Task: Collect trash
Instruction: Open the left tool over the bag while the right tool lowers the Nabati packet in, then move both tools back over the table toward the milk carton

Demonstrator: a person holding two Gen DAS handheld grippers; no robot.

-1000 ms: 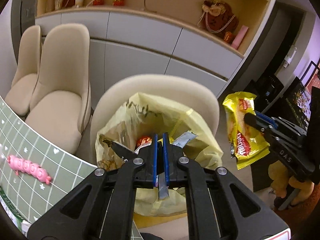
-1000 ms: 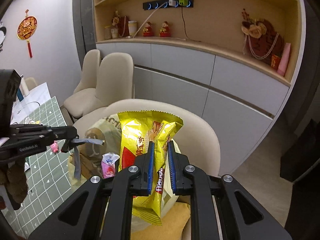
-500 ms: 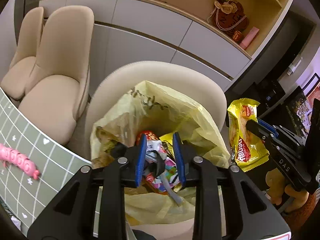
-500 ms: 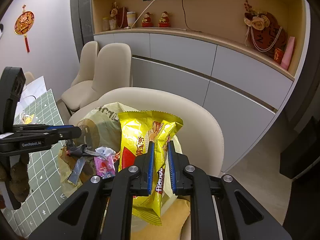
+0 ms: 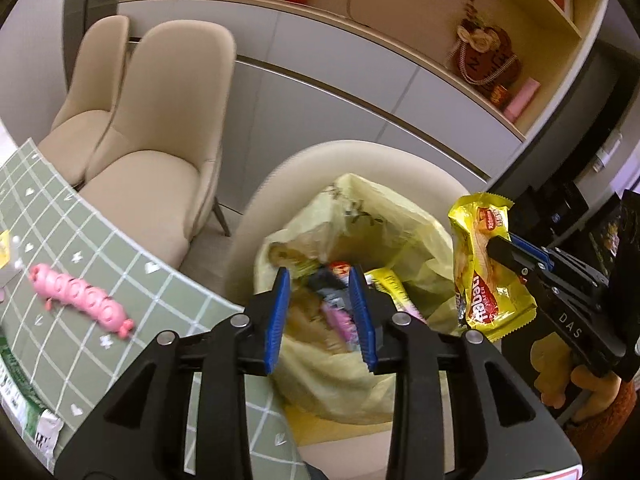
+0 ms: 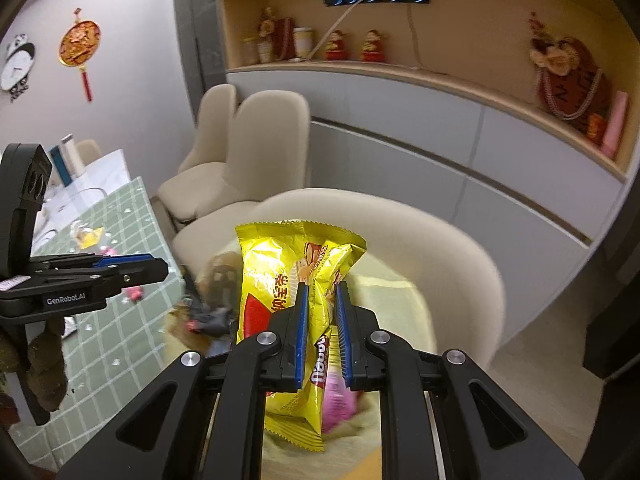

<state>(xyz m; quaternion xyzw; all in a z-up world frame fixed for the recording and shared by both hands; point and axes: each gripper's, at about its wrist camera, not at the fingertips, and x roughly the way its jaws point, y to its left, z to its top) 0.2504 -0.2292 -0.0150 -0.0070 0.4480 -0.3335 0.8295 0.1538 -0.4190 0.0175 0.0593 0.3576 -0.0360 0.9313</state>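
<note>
My left tool [image 5: 320,312] has just been opening, and its blue pads now stand apart with nothing pinched between them. It hangs over the mouth of the yellow trash bag [image 5: 384,236], and through the gap I look straight down on the wrappers [image 5: 338,312] lying inside: a pink one, a dark one, a red-and-yellow one.

My right tool [image 6: 322,336] is clamped on a yellow wafer packet [image 6: 280,276]. The pads grip it partway down, so its crimped top stands above the fingers and its lower end hangs below them. In the left wrist view the packet [image 5: 486,268] is held just off the right side of the bag, beside the rim and not inside it.

The bag sits on the seat of a cream chair [image 5: 360,156], slumped open against the curved back. Two more cream chairs [image 5: 160,128] stand side by side further off, in front of grey cabinets [image 5: 320,120].

To the left of the bag is the tabletop [image 5: 120,272] with its green checked cloth. A pink segmented toy [image 5: 80,300] lies on it, well apart from the bag.
</note>
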